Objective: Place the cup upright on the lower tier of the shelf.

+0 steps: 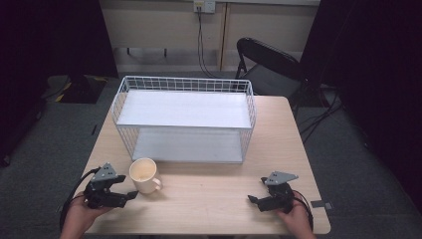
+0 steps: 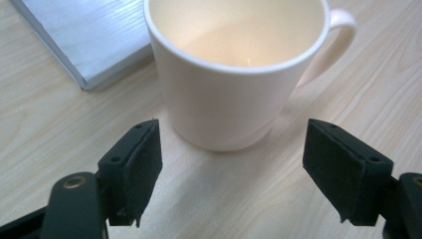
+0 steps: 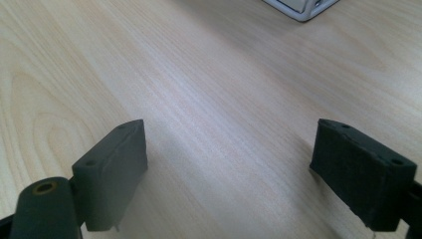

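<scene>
High view first: the cream mug stands upright near the front-left of the table, just in front of the white wire shelf rack, and it's sitting right beside my left gripper, basically just past the jaw tips, toward the right and slightly farther from me. My right gripper is well apart from it on the other side of the table, so the left hand is clearly the nearer one for this. The mug's handle sticks out toward the right and a bit toward me, away from the rack. My left forearm comes in low from the bottom-left corner with the gripper lying roughly level, jaws pointing right, toward the mug. Left gripper view: the mug is dead ahead and centred between my two black pads, which stand wide and aren't touching it; the mug's base is just beyond the tips, so nothing is held. From here the handle pokes off to the upper right, and a corner of the rack's bottom board shows at upper left. I'd guess a short push forward gets the body between the pads. Right gripper view: jaws spread wide over bare wood, nothing between them, a corner of the rack at the top edge.
</scene>
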`<state>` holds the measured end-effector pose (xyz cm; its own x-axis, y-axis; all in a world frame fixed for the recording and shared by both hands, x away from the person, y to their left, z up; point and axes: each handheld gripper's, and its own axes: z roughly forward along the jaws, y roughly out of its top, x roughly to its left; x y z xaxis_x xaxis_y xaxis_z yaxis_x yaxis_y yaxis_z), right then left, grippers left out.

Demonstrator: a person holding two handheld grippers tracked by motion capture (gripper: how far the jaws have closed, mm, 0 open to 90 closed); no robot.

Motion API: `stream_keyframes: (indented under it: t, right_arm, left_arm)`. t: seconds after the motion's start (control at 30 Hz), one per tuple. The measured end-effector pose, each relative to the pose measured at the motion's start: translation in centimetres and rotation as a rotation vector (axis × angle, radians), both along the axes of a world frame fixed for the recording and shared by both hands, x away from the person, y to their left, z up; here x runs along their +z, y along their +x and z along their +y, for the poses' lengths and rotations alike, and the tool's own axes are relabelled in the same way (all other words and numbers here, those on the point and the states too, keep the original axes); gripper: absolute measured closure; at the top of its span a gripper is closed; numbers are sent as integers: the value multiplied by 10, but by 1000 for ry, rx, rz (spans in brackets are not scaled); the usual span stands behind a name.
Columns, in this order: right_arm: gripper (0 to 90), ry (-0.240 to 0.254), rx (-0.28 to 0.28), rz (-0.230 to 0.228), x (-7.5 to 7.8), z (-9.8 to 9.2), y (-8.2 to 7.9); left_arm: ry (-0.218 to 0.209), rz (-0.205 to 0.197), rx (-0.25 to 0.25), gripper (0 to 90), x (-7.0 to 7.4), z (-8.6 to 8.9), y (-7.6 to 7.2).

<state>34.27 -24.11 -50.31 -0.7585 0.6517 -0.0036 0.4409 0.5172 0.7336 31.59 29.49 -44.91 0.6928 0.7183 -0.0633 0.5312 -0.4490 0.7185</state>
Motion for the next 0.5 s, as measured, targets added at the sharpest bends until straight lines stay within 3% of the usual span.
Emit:
stream_keyframes:
  t: [0.3, 0.5]
  right_arm:
    - [135, 0, 0, 0, 0, 0, 0]
    - [135, 0, 0, 0, 0, 0, 0]
  left_arm:
    - [-28, 24, 19, 239, 8, 2, 1]
    - [-46, 14, 25, 241, 14, 3, 0]
